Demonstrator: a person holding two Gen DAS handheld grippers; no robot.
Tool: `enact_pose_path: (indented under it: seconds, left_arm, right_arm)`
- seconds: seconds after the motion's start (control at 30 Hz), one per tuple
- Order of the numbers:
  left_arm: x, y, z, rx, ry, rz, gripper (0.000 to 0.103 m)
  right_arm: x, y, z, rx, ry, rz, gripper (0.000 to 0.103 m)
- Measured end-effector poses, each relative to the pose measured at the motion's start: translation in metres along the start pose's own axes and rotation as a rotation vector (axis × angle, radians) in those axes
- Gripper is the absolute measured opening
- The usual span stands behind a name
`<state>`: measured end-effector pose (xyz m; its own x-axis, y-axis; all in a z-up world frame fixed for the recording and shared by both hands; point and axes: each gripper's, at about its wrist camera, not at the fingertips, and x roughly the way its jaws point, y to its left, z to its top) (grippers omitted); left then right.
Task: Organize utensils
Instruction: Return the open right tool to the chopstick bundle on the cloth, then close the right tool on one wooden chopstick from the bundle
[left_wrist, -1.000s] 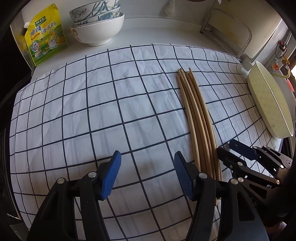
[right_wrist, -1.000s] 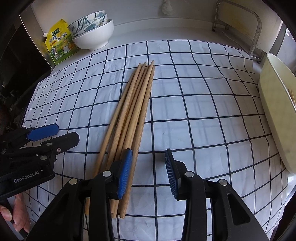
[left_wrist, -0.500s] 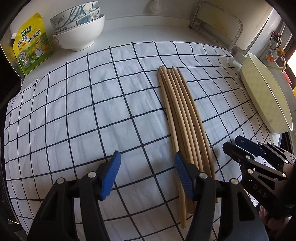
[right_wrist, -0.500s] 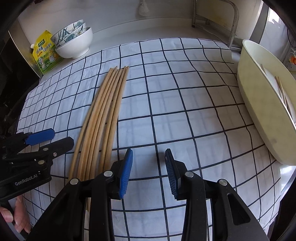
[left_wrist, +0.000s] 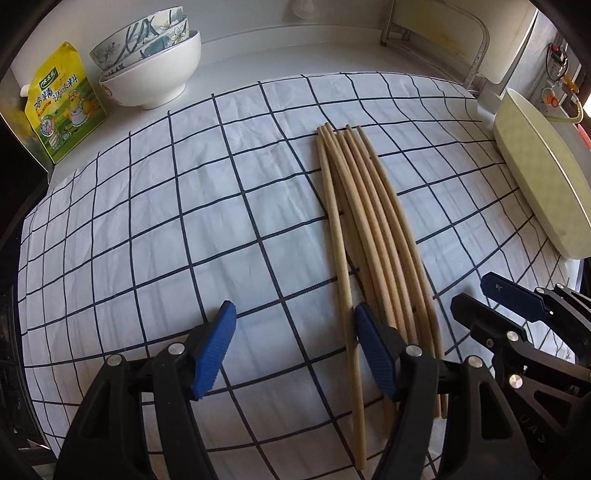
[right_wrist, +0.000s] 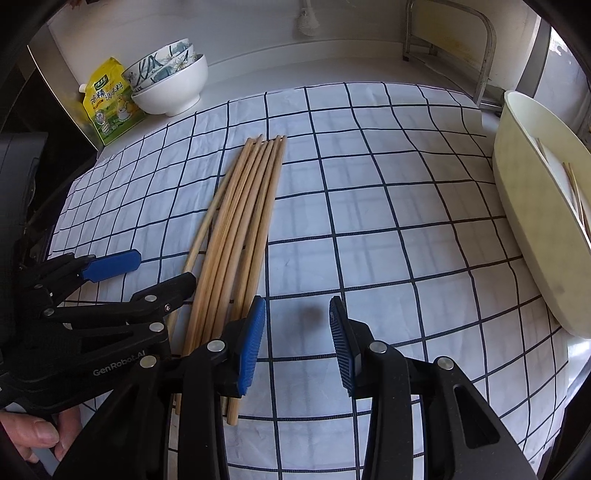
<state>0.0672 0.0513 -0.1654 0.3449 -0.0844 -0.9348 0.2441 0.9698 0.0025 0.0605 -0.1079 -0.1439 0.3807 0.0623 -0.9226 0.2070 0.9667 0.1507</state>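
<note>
The wooden chopsticks (left_wrist: 373, 236) lie bundled on the checked cloth (left_wrist: 147, 221). The left gripper (left_wrist: 293, 350), empty, has just been opening its jaws beside the outermost stick; the right gripper (right_wrist: 297, 343) hovers half-open, empty. Next, I judge: straddle one stick, close, and carry it to the cream tray (right_wrist: 532, 229).

A pale counter (left_wrist: 258, 48) carries everything; a white cloth with dark grid lines (left_wrist: 147, 221) lies spread flat over most of it; a bunch of long wooden chopsticks (left_wrist: 369, 221) lies on the cloth, side by side and touching; at the back corner, on the bare counter, sits a stack of bowls (left_wrist: 151, 70) with a yellow packet (left_wrist: 59, 107) just beside it; a cream oval tray (right_wrist: 535, 221) sits at the right edge.
</note>
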Motion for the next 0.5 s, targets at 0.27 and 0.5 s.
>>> enact_pose_path:
  seconds: [0.27,0.5]
  left_arm:
    - [-0.002,0.014,-0.006,-0.03,0.018,0.016,0.067]
    - [-0.005,0.025,-0.01,-0.042,0.021,0.012,0.065]
  right_arm:
    - [0.01,0.012,0.005,-0.031,0.014,-0.002,0.037]
    - [0.014,0.02,0.007,-0.071,0.044,-0.035,0.036]
